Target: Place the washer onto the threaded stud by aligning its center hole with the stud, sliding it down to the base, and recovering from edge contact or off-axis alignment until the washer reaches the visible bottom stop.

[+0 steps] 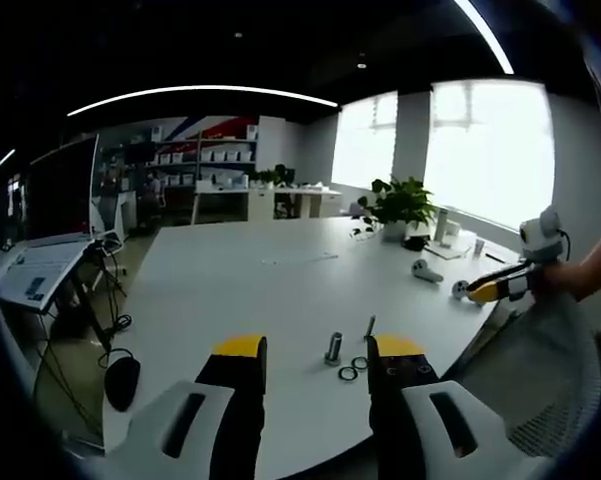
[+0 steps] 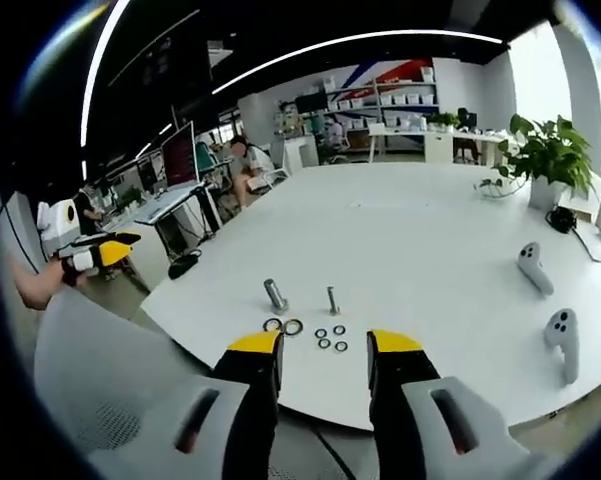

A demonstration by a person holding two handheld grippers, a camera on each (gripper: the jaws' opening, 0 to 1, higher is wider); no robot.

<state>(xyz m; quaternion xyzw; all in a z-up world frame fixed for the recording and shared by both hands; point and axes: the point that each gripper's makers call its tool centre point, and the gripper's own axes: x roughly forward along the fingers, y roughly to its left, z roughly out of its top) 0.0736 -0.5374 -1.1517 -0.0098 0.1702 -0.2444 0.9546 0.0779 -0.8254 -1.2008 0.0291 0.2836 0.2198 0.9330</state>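
Observation:
On the white table (image 2: 420, 230) two threaded studs stand upright: a thicker one (image 2: 275, 294) and a thin one (image 2: 333, 299). Two larger washers (image 2: 283, 326) lie by the thick stud, and several small washers (image 2: 331, 338) lie in front of the thin one. My right gripper (image 2: 325, 345) hangs open just short of the table edge, nothing between its jaws. In the left gripper view the thick stud (image 1: 333, 347) and the washers (image 1: 353, 368) lie between the jaws of my open left gripper (image 1: 320, 350). The right gripper (image 1: 498, 290) shows off the table's right side, the left gripper (image 2: 100, 250) at far left.
Two white controllers (image 2: 533, 267) (image 2: 563, 340) lie on the table's right part, with a potted plant (image 2: 550, 150) behind. A grey mesh chair back (image 2: 110, 400) stands at the near table edge. Monitors and a seated person (image 2: 245, 160) are at desks to the left.

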